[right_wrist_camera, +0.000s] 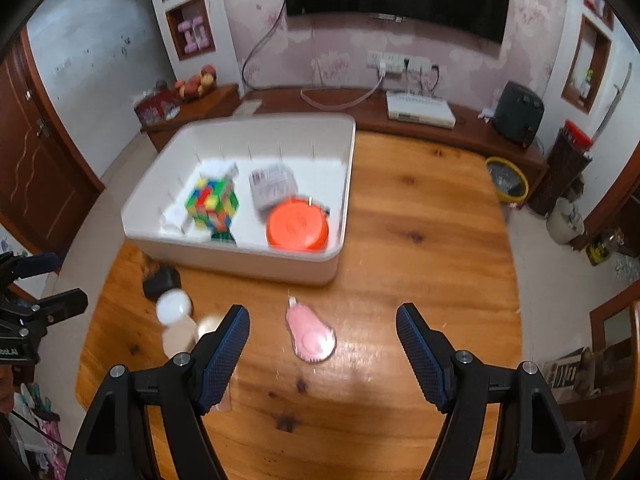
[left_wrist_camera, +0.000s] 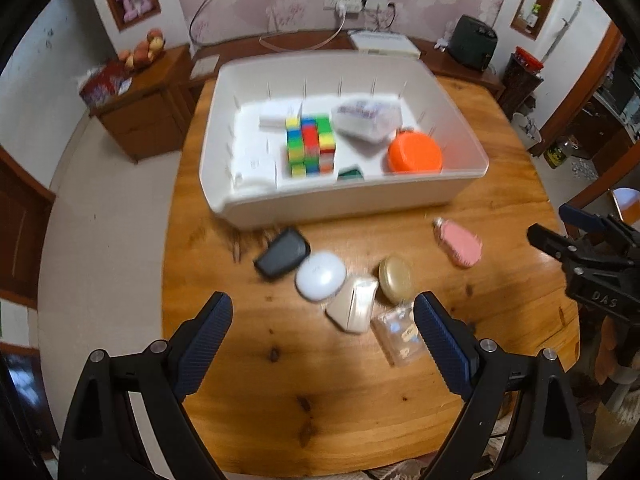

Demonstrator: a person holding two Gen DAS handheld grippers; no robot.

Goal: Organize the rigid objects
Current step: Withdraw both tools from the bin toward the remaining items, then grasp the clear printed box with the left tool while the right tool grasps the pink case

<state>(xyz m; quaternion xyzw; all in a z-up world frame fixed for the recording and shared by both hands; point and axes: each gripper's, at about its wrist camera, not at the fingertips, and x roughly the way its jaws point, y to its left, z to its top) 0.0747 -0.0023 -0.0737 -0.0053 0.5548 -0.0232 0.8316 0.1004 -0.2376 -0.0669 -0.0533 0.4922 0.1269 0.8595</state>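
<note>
Worktop (left_wrist_camera: 320, 400) is round-ish wood, and the big white bin (left_wrist_camera: 344, 200) sits on its far half; everything else I'll place off that bin. Inside it: a colour cube (left_wrist_camera: 310, 146), an orange lid-shaped disc (left_wrist_camera: 414, 154) at the right front corner, and a clear packet (left_wrist_camera: 366, 120) behind. A green thing at the front wall is mostly hidden.

On the near side of the bin lies a loose row: black fob (left_wrist_camera: 282, 254), white puck (left_wrist_camera: 320, 276), cream box (left_wrist_camera: 354, 308), gold tin (left_wrist_camera: 396, 280), clear bag (left_wrist_camera: 398, 332), and a pink brush (right_wrist_camera: 310, 334) off to the right.

Left tongs (left_wrist_camera: 322, 336) are released, nothing gripped, hovering with the cream box and puck between the tips. Right tongs (right_wrist_camera: 322, 340) are released too, with the pink brush lying between the tips, untouched.

Motion blur smears labels; I can't read any.
</note>
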